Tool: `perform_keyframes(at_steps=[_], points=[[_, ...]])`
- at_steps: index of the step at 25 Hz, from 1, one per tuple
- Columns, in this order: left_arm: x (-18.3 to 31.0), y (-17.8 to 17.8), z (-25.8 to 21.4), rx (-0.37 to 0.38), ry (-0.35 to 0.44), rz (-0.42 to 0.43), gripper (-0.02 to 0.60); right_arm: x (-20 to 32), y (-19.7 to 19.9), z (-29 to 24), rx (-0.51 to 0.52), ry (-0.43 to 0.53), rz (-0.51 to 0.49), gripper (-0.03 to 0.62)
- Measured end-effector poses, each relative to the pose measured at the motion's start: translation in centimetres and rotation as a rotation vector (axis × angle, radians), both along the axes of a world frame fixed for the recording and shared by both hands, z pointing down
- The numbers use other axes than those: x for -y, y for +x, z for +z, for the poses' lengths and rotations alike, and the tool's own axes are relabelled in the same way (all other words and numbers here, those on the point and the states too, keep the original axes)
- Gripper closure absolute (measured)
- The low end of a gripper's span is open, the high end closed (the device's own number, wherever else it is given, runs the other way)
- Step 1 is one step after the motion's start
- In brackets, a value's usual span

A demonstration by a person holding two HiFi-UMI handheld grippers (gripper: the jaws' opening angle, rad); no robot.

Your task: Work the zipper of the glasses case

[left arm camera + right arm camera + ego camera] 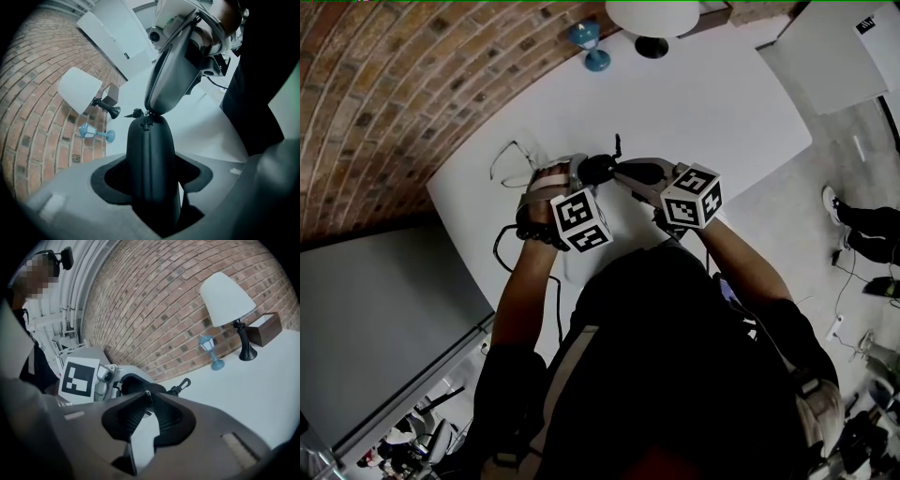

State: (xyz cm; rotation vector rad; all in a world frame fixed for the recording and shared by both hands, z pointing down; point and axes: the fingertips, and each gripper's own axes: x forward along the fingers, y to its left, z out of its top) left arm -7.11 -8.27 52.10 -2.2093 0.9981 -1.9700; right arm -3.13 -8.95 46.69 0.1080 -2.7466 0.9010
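A black glasses case [598, 169] stands on end above the white table [712, 103], and my left gripper [577, 176] is shut on its sides. In the left gripper view the case [151, 154] fills the gap between my left gripper's [151, 180] pads, zipper seam facing the camera. My right gripper [617, 172] comes in from the right, its fingers [171, 70] meeting at the case's top end. There its tips are shut on the small zipper pull [149, 114]. In the right gripper view my right gripper [146, 398] pinches at the case [133, 383]. A black clip [182, 385] sticks out from the case's end.
A pair of glasses [512, 159] lies on the table left of the grippers. At the table's far end stand a white-shaded lamp [652, 17], a blue lantern ornament [592, 47] and a brown box [265, 328]. A black cable [501, 251] hangs at the near edge. Brick wall runs behind.
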Motion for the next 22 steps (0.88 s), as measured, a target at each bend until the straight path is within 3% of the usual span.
perform_keyframes(at_steps=[10, 15, 22], points=[[0.2, -0.1, 0.0, -0.069, 0.032, -0.007, 0.307, -0.1, -0.5, -0.6, 0.059, -0.089, -0.027, 0.569], [0.1, 0.0, 0.2, -0.073, 0.039, 0.003, 0.307, -0.1, -0.6, -0.9, 0.064, -0.092, -0.033, 0.586], [0.1, -0.1, 0.0, -0.034, 0.078, 0.088, 0.307, -0.3, -0.4, -0.5, 0.037, -0.145, -0.095, 0.586]])
